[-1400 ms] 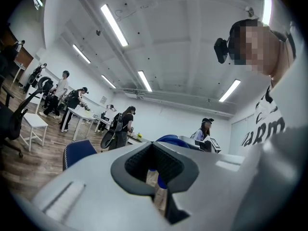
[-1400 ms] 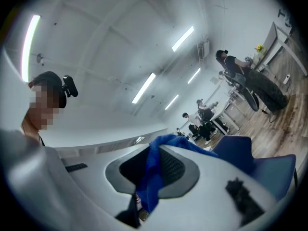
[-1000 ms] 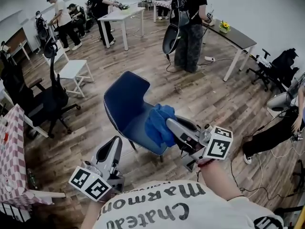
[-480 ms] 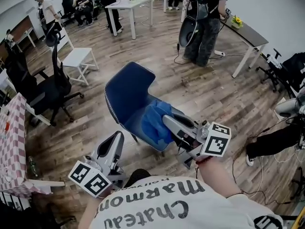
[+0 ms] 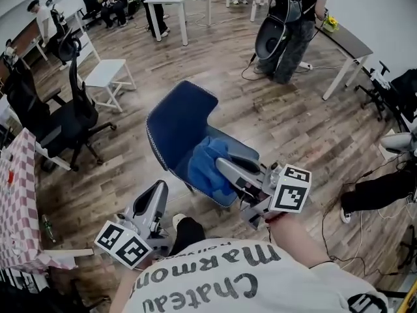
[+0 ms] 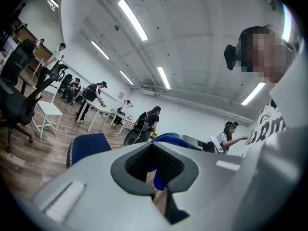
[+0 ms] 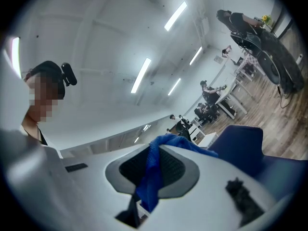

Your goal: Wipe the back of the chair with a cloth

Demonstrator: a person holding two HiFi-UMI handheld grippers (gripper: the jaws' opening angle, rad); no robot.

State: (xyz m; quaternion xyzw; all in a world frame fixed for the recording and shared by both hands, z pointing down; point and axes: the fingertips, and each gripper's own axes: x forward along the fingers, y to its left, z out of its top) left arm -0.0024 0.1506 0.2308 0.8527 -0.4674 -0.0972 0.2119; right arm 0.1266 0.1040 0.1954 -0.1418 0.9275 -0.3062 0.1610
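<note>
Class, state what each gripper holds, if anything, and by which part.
The right gripper pinches the cloth by a bunched fold; most of it spills past the jaws. The left gripper holds nothing.

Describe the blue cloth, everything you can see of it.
The cloth is bright blue, soft and crumpled, bunched into folds rather than spread flat. The right gripper is shut on one fold, which hangs down between its jaws in the right gripper view, while the rest bulges past the jaw tips. In the head view it sits over the seat of the blue chair, below the backrest. Whether it touches the chair cannot be told.
</note>
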